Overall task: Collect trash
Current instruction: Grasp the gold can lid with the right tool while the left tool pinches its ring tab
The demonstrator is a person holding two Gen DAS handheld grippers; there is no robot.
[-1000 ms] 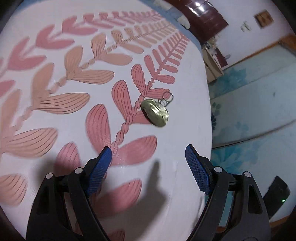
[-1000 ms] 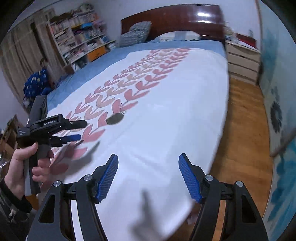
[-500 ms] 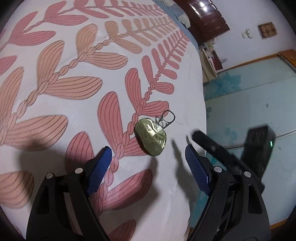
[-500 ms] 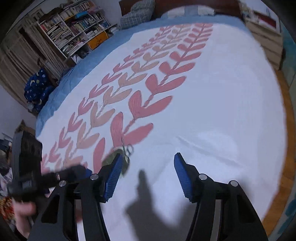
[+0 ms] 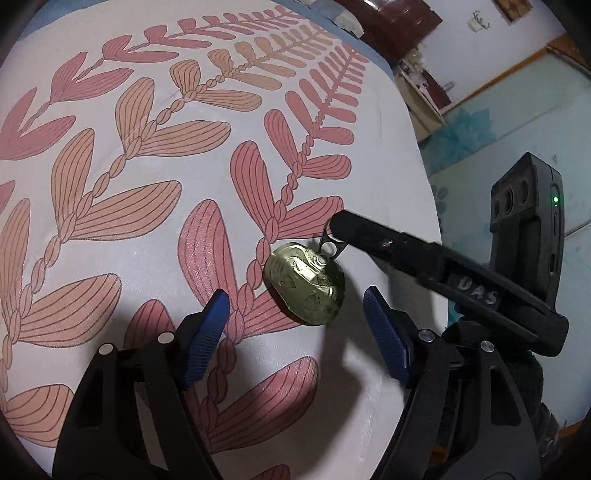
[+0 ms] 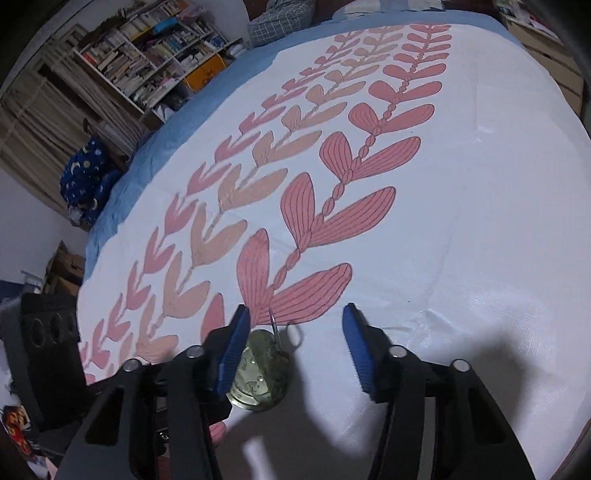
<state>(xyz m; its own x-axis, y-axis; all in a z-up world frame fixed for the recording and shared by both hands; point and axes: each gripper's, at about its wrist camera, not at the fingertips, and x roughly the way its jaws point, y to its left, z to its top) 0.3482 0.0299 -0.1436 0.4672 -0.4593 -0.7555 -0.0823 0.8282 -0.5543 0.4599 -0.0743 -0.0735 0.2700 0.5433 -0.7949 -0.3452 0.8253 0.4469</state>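
A gold tin-can lid (image 5: 304, 282) with a raised metal pull ring (image 5: 331, 243) lies on the white bedspread (image 5: 110, 110) with its pink leaf print. My left gripper (image 5: 295, 332) is open, its blue pads just short of the lid on either side. My right gripper (image 6: 293, 345) is open too and comes from the right; one of its fingers (image 5: 406, 254) reaches to the pull ring. In the right wrist view the lid (image 6: 258, 373) sits between the blue pads, close to the left pad (image 6: 234, 350).
The bed edge drops off to the right of the lid onto a teal patterned rug (image 5: 517, 155). A bookshelf (image 6: 147, 55) and a blue bundle (image 6: 86, 177) stand beyond the bed's far side. A headboard (image 5: 388, 14) and a nightstand (image 5: 424, 96) lie far off.
Both grippers have closed in on the lid. The right gripper has swung from well off the bed down to it, so its finger now reaches the pull ring. Both stay open.
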